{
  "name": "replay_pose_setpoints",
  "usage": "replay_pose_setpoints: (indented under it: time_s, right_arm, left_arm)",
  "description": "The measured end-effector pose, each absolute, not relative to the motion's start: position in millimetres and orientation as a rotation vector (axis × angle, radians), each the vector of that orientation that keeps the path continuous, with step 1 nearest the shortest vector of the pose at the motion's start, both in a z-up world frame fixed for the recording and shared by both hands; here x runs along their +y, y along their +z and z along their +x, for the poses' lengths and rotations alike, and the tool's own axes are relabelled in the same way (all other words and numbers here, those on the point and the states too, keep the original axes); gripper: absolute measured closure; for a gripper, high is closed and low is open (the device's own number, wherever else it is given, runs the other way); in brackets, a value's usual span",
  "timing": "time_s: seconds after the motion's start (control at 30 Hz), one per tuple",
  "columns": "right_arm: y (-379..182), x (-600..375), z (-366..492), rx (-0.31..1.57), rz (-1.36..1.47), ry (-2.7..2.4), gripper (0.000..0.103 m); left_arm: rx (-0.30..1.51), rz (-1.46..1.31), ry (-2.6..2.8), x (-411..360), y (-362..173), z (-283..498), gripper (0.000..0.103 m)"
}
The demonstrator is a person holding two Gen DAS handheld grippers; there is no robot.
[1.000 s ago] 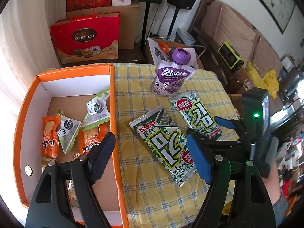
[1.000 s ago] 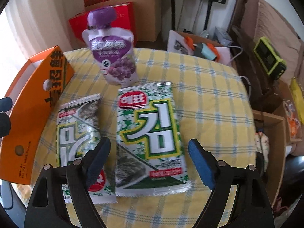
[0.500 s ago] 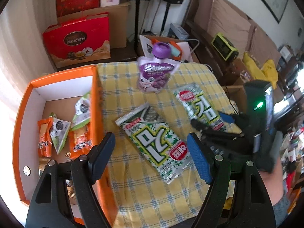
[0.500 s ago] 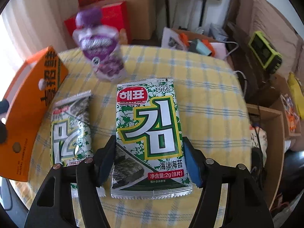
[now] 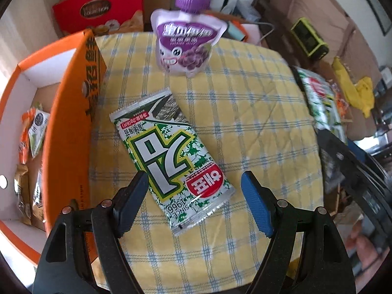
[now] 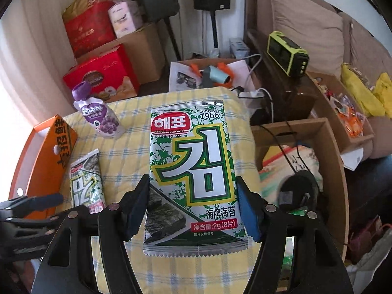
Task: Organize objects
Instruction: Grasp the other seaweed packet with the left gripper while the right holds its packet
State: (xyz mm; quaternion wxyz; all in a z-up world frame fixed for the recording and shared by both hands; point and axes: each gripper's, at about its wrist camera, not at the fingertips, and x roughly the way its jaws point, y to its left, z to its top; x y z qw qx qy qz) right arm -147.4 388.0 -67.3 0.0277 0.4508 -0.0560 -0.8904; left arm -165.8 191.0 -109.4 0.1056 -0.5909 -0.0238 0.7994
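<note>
My right gripper (image 6: pixel 193 208) is shut on a green-and-white seaweed packet (image 6: pixel 193 171) and holds it lifted above the yellow checked table (image 6: pixel 122 156); that packet shows blurred at the right of the left wrist view (image 5: pixel 318 98). A second seaweed packet (image 5: pixel 171 156) lies flat on the cloth, also seen in the right wrist view (image 6: pixel 85 183). My left gripper (image 5: pixel 194 201) is open, its fingers on either side of this packet's near end. A purple grape pouch (image 5: pixel 186 46) stands at the table's far side. An orange box (image 5: pixel 71 127) with snack packs (image 5: pixel 34 127) stands on the left.
A red gift box (image 5: pixel 98 9) and cardboard boxes (image 6: pixel 142 46) stand behind the table. An open cardboard box (image 6: pixel 306 161) with cables sits to the right of the table. A sofa (image 6: pixel 306 22) and a green device (image 6: pixel 286 54) are at the far right.
My right gripper closed on the right seaweed packet and lifted it off the table. My left gripper moved forward over the left packet, staying open.
</note>
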Motion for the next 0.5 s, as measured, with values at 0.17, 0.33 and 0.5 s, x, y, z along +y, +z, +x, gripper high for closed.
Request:
replay_pose_setpoints:
  time_s: [0.17,0.33,0.5]
  right_arm:
    - [-71.4,390.4,-141.9,-0.187,1.394,-2.744,0.035]
    - [-76.0,388.7,-140.1,-0.198,1.397,-2.733,0.035]
    - [-76.3,388.1,-140.1,-0.2,1.387,-2.729,0.035]
  left_arm:
    - [-0.097,-1.796,2.374,190.7,-124.4,-175.4,0.028]
    - [-0.084,-1.811,2.424,189.2,-130.1,-184.6,0.027]
    - [-0.165,-1.801,2.437,178.8,-123.9,-182.5,0.021]
